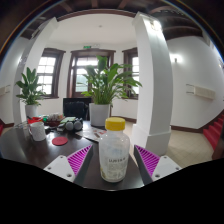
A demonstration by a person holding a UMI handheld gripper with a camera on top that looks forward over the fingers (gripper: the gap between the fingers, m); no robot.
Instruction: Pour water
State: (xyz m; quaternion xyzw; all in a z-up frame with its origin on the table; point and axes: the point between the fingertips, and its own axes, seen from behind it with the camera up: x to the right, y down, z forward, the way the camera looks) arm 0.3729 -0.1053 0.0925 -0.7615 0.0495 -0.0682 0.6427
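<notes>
A big white pillar [155, 80] stands past the dark counter [25, 148]. Two leafy plants [103, 85] grow by the windows. One clear bottle [114, 150] with a yellow cap [116, 125] stands on the counter, between the jaws of the gripper [113, 158]. I cannot tell if the purple pads [80, 155] press it. One white cup [37, 130] sits off to the left.

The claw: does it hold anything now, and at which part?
The bottle stands between the fingers of the claw, at its lower body. Whether both pads press on it cannot be told.
</notes>
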